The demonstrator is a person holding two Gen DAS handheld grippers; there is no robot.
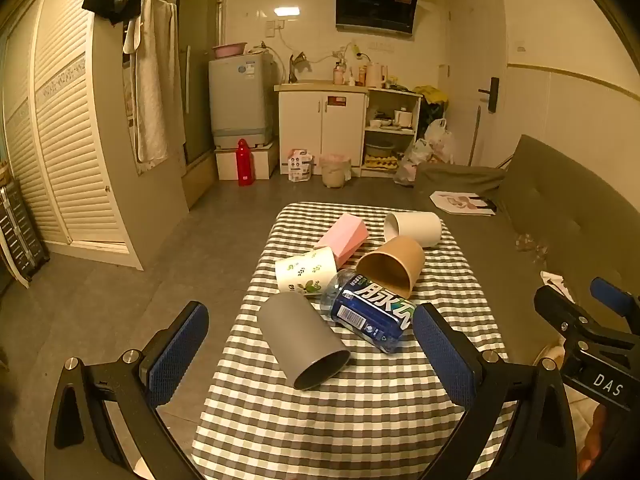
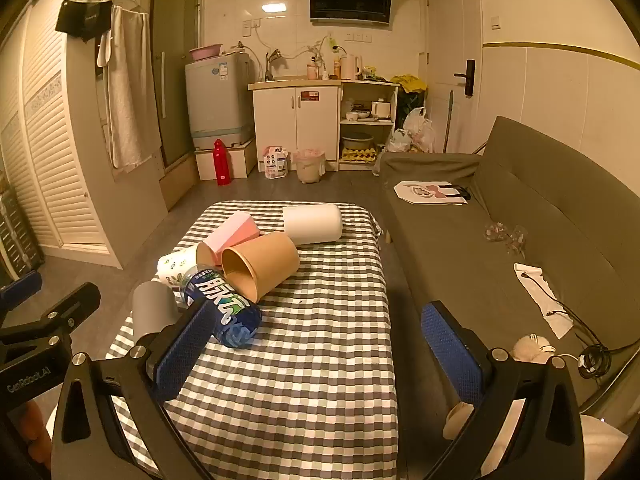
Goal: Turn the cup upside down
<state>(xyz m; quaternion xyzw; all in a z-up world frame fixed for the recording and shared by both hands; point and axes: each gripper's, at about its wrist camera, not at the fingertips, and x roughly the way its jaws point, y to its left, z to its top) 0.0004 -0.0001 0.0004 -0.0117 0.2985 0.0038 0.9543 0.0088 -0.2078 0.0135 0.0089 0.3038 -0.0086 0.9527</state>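
On the checked tablecloth (image 1: 360, 412) covering the table beside the grey sofa (image 2: 520, 216), a cluster of things lies tipped over. Farthest back is a white cup (image 1: 416, 229) on its side, then a pink cup (image 1: 346, 238) lying with its base pointing away. In front of those rests a brown paper cup (image 1: 394, 266), its mouth facing the left wrist camera, and a white cup with a leaf print (image 1: 306, 274) just beside it. A blue-labelled water bottle (image 1: 370, 312) lies across the front of both, touching the brown cup's rim.

Nearest of all is the grey cup (image 1: 304, 340), on its side, its open mouth turned toward the near edge of the table. In the left wrist view it sits between the two blue-padded fingers of the left gripper (image 1: 312, 344), closer to the left finger but touching neither; the jaws stand wide apart and hold nothing.

The right gripper (image 2: 316, 344) is likewise spread wide and empty, hanging over bare cloth. In its view the grey cup (image 2: 154, 310) lies just outside its left finger, partly hidden behind it.
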